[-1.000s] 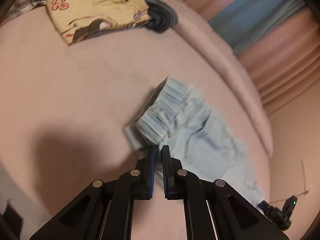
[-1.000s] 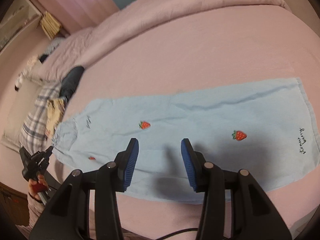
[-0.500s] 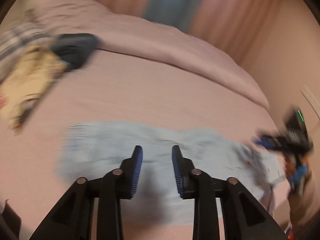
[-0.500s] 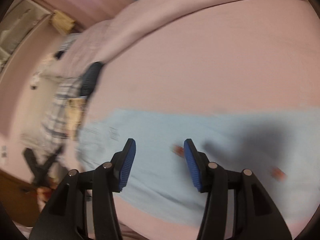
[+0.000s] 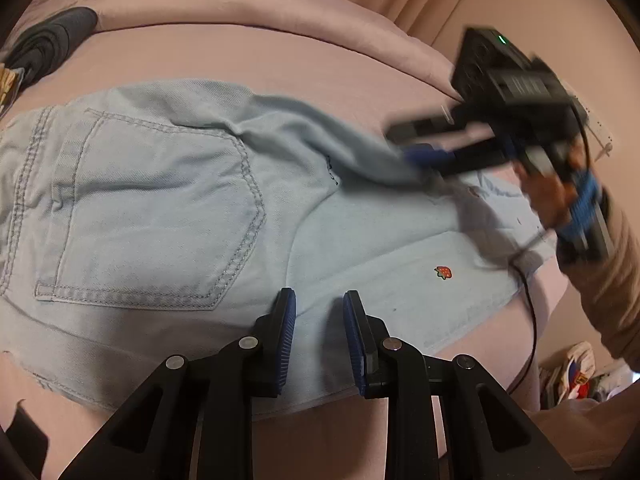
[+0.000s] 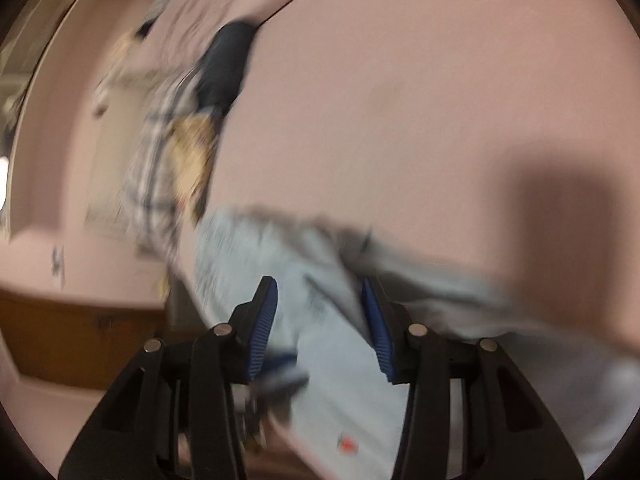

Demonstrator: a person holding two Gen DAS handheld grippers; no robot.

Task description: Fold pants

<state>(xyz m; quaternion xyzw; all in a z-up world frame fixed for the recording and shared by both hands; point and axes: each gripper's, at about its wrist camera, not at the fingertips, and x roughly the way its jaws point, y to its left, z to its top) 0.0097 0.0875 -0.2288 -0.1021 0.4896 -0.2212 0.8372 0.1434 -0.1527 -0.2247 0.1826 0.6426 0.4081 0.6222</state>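
Note:
Light blue denim pants [image 5: 160,208] lie across the pink bed [image 5: 260,56], back pocket up, a strawberry patch [image 5: 443,272] on one leg. My left gripper [image 5: 318,304] hovers open just above the near edge of the pants, with nothing between its fingers. At the right, a ridge of pant leg rises to my right gripper [image 5: 424,158], held in a person's hand [image 5: 548,200]. In the blurred right wrist view the right gripper [image 6: 319,284] has its jaws wide and closing, with pants cloth [image 6: 340,360] between them. I cannot see the pads pressing on it.
A dark folded garment [image 5: 48,46] lies at the far left of the bed, beside a plaid cloth [image 6: 156,160] and a yellow one [image 6: 192,152]. A black cable [image 5: 530,320] hangs off the right edge. Shoes and clutter [image 5: 576,376] sit on the floor; brown furniture [image 6: 80,336] stands left.
My left gripper let go of the bunched waistband, opened and swung along the pants, which now lie spread. My right gripper travelled across the leg toward the waist end, pushing up a ridge of cloth.

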